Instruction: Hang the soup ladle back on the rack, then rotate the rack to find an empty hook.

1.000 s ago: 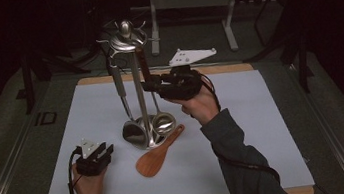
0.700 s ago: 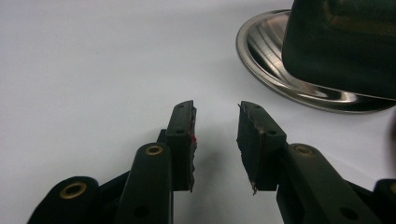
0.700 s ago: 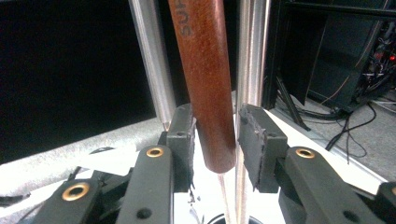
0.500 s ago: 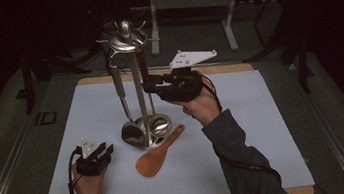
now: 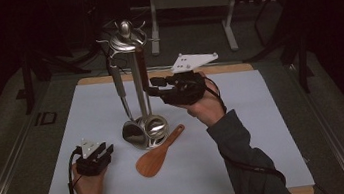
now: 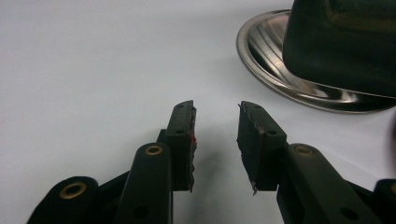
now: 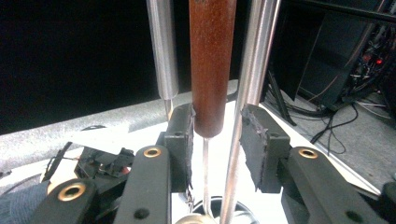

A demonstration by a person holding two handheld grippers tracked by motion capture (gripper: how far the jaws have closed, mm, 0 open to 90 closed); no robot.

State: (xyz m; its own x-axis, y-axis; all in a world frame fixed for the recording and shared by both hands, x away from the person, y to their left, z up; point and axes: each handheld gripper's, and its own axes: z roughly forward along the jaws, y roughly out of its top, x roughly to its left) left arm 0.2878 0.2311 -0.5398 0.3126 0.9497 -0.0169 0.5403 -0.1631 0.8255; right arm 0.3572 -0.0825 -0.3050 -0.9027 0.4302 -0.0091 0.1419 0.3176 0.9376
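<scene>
Hanging from the utensil stand [image 5: 132, 82] near the bench's far edge, a wooden-handled utensil [image 7: 212, 65] is sitting between the jaws of the right claw [image 5: 154, 87], which have just been opening: in the right gripper view the handle is lying against one pad [image 7: 180, 140] while the other is standing clear. The step in hand looks like letting go after hanging it. Next, the hand probably needs to be backing straight away without nudging the handle or the stand's pole [image 7: 250, 93]. A wooden spatula [image 5: 159, 152] is lying near the bench's middle, beside the stand's base [image 6: 299, 70]. Resting near the front-left corner, the left claw [image 5: 107, 150] is standing apart, empty.
</scene>
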